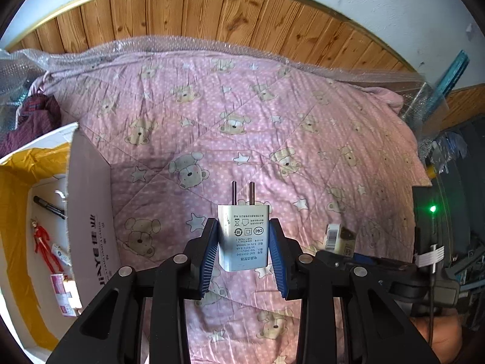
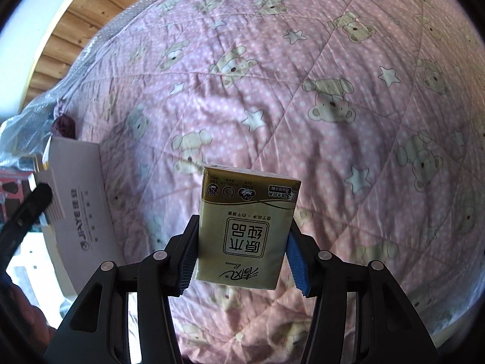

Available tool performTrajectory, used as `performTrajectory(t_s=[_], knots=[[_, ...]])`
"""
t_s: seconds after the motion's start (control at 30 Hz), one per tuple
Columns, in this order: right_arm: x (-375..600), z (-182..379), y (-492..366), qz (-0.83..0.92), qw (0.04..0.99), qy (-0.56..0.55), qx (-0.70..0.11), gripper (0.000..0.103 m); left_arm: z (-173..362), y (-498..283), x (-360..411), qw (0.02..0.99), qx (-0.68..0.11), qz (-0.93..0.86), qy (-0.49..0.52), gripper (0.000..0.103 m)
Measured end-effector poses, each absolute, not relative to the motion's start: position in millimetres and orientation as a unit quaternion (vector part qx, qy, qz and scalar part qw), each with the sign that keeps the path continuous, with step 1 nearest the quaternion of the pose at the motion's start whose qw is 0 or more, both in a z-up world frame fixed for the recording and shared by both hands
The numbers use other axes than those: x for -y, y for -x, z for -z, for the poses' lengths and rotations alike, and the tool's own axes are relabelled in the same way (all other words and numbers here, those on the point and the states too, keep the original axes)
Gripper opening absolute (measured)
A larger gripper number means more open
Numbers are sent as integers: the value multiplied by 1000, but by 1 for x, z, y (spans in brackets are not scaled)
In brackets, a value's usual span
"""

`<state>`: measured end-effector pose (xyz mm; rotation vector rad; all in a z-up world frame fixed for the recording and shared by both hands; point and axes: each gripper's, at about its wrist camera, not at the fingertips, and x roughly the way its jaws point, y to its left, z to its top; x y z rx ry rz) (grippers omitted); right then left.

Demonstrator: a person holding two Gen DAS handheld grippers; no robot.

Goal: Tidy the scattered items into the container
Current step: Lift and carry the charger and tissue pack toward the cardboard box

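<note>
White charger plug pinched in left gripper, prongs pointing away, held above pink bear-print quilt. Gold tissue pack clamped in right gripper, also above quilt. Cardboard box at quilt's left edge, open; inside lie black pen, red figurine, small pink packet.

Two grippers: the left one holds the one charger, the right one the one tissue pack. One box stands left of the charger; inside it lie one pen, one red figure, and one pink packet.
</note>
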<state>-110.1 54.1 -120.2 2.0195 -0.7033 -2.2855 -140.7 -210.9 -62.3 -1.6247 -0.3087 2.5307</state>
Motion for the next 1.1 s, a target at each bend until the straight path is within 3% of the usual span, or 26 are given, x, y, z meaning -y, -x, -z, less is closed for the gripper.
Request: performTrajectory(t_s=[0.63, 1.1], knots=[[-20, 98, 55, 744, 37, -636, 199, 55, 14, 77, 229, 46, 103, -868, 483, 34], [26, 99, 36, 741, 76, -648, 159, 55, 12, 41, 256, 27, 118, -869, 480, 34]])
